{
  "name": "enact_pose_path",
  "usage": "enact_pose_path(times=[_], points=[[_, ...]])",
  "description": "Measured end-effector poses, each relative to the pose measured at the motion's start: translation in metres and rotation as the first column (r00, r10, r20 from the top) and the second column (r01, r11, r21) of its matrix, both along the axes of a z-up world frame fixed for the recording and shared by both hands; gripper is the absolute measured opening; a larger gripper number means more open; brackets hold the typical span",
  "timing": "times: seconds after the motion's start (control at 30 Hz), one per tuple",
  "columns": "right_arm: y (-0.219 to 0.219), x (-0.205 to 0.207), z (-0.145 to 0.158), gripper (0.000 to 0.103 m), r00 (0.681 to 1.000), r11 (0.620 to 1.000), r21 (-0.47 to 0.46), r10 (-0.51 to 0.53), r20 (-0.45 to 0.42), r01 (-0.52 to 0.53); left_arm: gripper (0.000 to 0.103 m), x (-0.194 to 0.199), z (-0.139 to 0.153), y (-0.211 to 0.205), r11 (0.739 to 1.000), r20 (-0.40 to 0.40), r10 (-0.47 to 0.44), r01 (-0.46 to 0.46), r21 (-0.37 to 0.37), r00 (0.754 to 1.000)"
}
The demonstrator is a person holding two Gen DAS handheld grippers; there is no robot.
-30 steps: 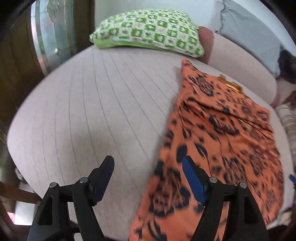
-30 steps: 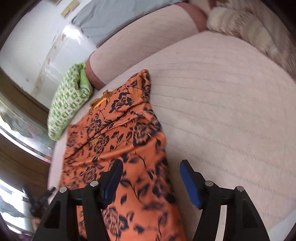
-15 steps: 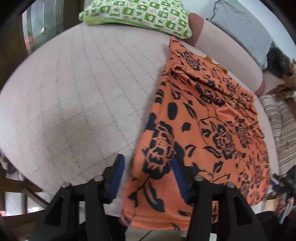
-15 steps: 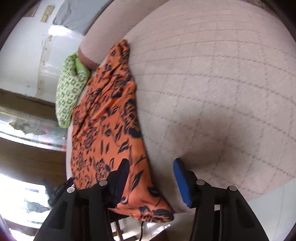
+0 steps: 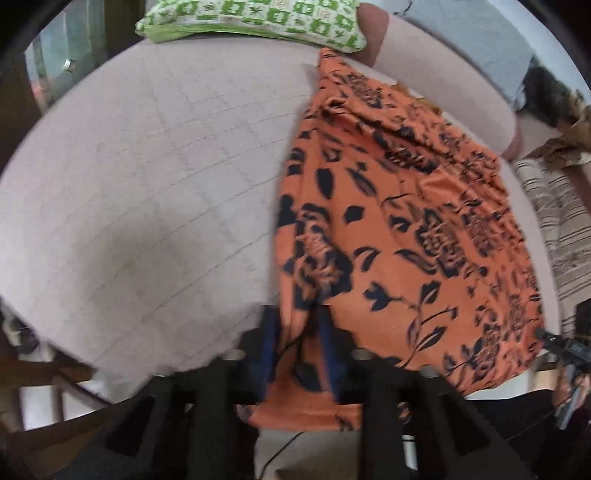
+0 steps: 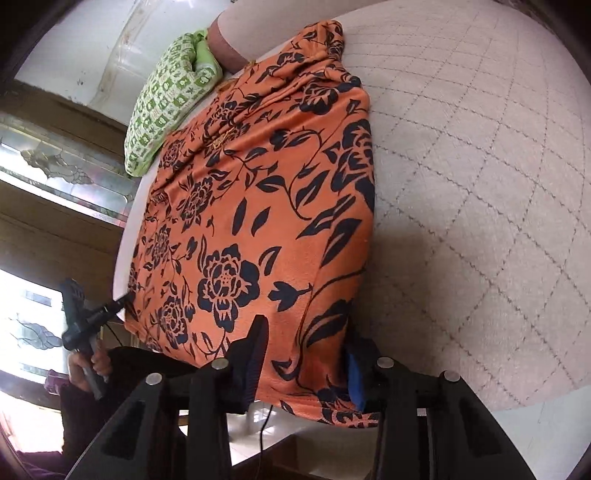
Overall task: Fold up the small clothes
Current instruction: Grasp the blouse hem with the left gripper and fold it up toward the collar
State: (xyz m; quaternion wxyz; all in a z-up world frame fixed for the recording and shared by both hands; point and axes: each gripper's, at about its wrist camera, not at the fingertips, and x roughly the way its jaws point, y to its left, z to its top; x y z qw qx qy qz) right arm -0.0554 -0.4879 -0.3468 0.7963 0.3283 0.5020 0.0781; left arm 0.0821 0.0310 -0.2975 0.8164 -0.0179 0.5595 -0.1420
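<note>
An orange garment with a black flower print (image 5: 406,229) lies spread flat on a pale quilted seat (image 5: 147,184), its near hem hanging over the front edge. My left gripper (image 5: 297,332) is at the near-left corner of the hem. Its jaws are closing and a ridge of fabric is bunched up between the blue pads. In the right wrist view the garment (image 6: 258,184) fills the middle. My right gripper (image 6: 306,350) straddles the near-right corner, its jaws closing. The cloth between them still lies flat. The left gripper (image 6: 77,321) shows at the far left, held by a hand.
A green checked pillow (image 5: 251,18) lies at the back of the seat beside the garment's far end. A grey cloth (image 5: 480,40) hangs over the backrest, and a striped cloth (image 5: 554,221) lies at the right. Bare quilted seat (image 6: 461,184) stretches right of the garment.
Both grippers have come down to the garment's near hem and their jaws have narrowed. The left one now has the corner's fabric bunched between its pads.
</note>
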Motion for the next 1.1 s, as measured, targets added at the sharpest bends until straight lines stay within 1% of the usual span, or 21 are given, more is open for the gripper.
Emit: enact_pose_path(times=[0.03,0.07,0.1,0.13,0.2,0.23,0.27,0.3,0.33,0.37,0.4,0.47,0.53,0.6,0.63,0.7,0.8,0.87,0.93,1.0,1.1], points=[[-0.001,-0.001,-0.001,0.041,1.000,1.000,0.008,0.000,0.000,0.000,0.053,-0.004,0.003,0.001,0.999,0.028,0.008,-0.010,0.043,1.000],[-0.001,-0.001,-0.002,0.041,1.000,1.000,0.008,0.003,0.000,-0.003,0.062,-0.006,0.005,0.001,0.997,0.045,0.011,-0.014,0.071,0.999],[0.000,0.000,-0.001,0.041,1.000,1.000,0.004,0.003,-0.001,-0.003,0.063,-0.008,0.006,0.004,0.997,0.045,0.010,-0.014,0.081,0.999],[0.001,0.000,-0.001,0.042,1.000,1.000,-0.009,0.008,0.002,-0.008,0.063,-0.009,0.004,0.004,0.996,0.028,0.004,-0.006,0.086,1.000],[0.002,0.001,0.000,0.042,1.000,1.000,-0.026,0.014,0.003,-0.014,0.062,-0.005,-0.006,-0.002,0.996,-0.033,-0.027,0.030,0.080,0.999],[0.001,0.000,-0.001,0.042,1.000,0.999,-0.032,0.016,0.003,-0.016,0.060,-0.006,-0.009,-0.004,0.995,-0.036,-0.035,0.038,0.090,0.999],[0.002,0.001,0.000,0.043,1.000,0.999,-0.039,0.020,0.003,-0.020,0.051,-0.008,-0.008,-0.006,0.993,-0.021,-0.042,0.044,0.111,0.999],[0.003,0.002,0.001,0.039,1.000,0.998,-0.054,0.028,0.006,-0.028,0.043,-0.009,-0.006,-0.006,0.993,-0.018,-0.052,0.053,0.103,0.998],[0.006,0.002,0.002,0.032,0.999,0.996,-0.079,0.033,0.008,-0.032,0.026,-0.008,-0.005,-0.005,0.995,-0.025,-0.060,0.062,0.077,0.998],[0.008,0.003,0.003,0.025,0.999,0.993,-0.112,0.036,0.005,-0.035,0.011,-0.008,-0.004,-0.004,0.997,-0.035,-0.061,0.062,0.046,0.998],[0.009,0.003,0.003,0.013,0.999,0.988,-0.147,0.035,-0.001,-0.035,0.009,-0.007,-0.004,-0.002,0.998,-0.052,-0.063,0.064,0.016,0.997],[0.009,0.003,0.004,0.010,1.000,0.988,-0.149,0.026,0.005,-0.026,0.007,-0.006,-0.003,0.000,0.997,-0.068,-0.073,0.071,-0.026,0.995],[0.010,0.004,0.007,0.010,1.000,0.989,-0.146,0.026,0.015,-0.024,0.007,-0.004,0.000,0.001,0.992,-0.080,-0.082,0.074,-0.102,0.993],[0.011,0.007,0.012,0.010,0.999,0.993,-0.117,0.029,0.044,-0.023,0.007,0.001,0.009,0.003,0.976,-0.078,-0.098,0.081,-0.203,0.992],[0.010,0.009,0.018,0.010,0.997,0.996,-0.092,0.024,0.071,-0.018,0.007,0.004,0.013,0.002,0.972,-0.073,-0.099,0.081,-0.223,0.992],[0.006,0.013,0.028,0.010,0.992,1.000,-0.027,0.010,0.128,-0.007,0.007,0.015,0.030,0.006,0.951,-0.061,-0.094,0.072,-0.301,0.994],[-0.003,0.023,0.046,0.010,0.976,0.997,0.071,-0.022,0.216,0.007,0.007,0.041,0.055,0.006,0.924,-0.031,-0.088,0.070,-0.376,0.996],[-0.016,0.038,0.059,0.010,0.964,0.990,0.137,-0.056,0.260,0.021,0.007,0.065,0.071,-0.001,0.913,-0.012,-0.091,0.079,-0.401,0.996],[-0.027,0.056,0.071,0.010,0.950,0.982,0.182,-0.094,0.297,0.040,0.007,0.091,0.087,-0.011,0.911,0.003,-0.095,0.088,-0.404,0.996],[-0.038,0.081,0.082,0.009,0.938,0.978,0.198,-0.127,0.322,0.064,0.007,0.121,0.104,-0.019,0.910,0.013,-0.097,0.094,-0.404,0.995],[-0.064,0.131,0.097,0.009,0.916,0.968,0.221,-0.192,0.352,0.118,0.007,0.182,0.114,-0.043,0.917,0.026,-0.072,0.077,-0.391,0.997]])
